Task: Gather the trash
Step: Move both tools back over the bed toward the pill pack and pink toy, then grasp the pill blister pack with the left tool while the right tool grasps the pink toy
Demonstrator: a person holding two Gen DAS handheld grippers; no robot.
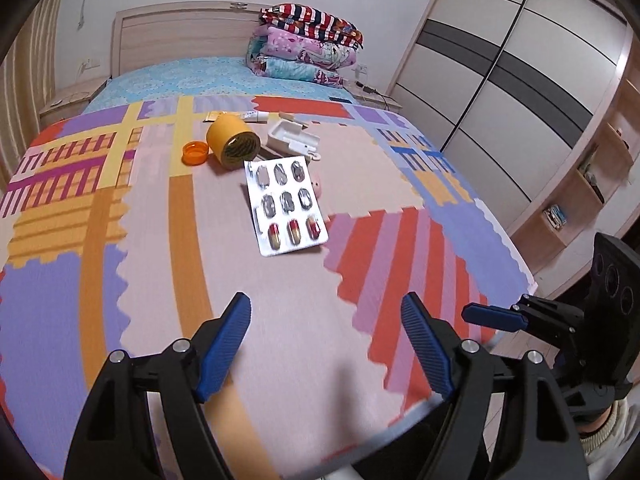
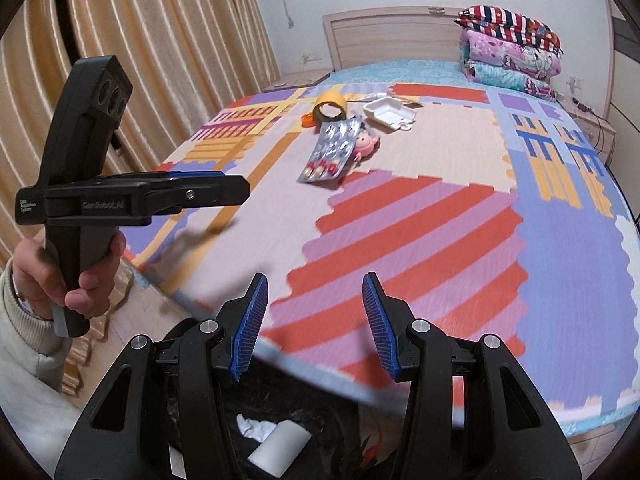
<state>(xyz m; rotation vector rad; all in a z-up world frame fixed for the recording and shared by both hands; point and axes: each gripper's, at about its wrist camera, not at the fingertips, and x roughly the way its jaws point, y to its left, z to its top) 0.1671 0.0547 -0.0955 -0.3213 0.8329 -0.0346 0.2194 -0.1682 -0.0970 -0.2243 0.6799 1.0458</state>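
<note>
Nine oval capsule pockets dimple one flat foil blister pack (image 1: 286,208).

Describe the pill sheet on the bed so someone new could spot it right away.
On the patchwork bedspread, find the small clutter near the middle. The pill sheet is the flat silver rectangle nearest the foot, in front of the yellow tape roll; only it holds red-and-yellow capsules.

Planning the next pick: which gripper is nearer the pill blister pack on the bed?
Left, by my read. The left gripper, open and empty, faces the blister pack over the bed. The right gripper, also empty, hangs back at the bed's edge.
</note>
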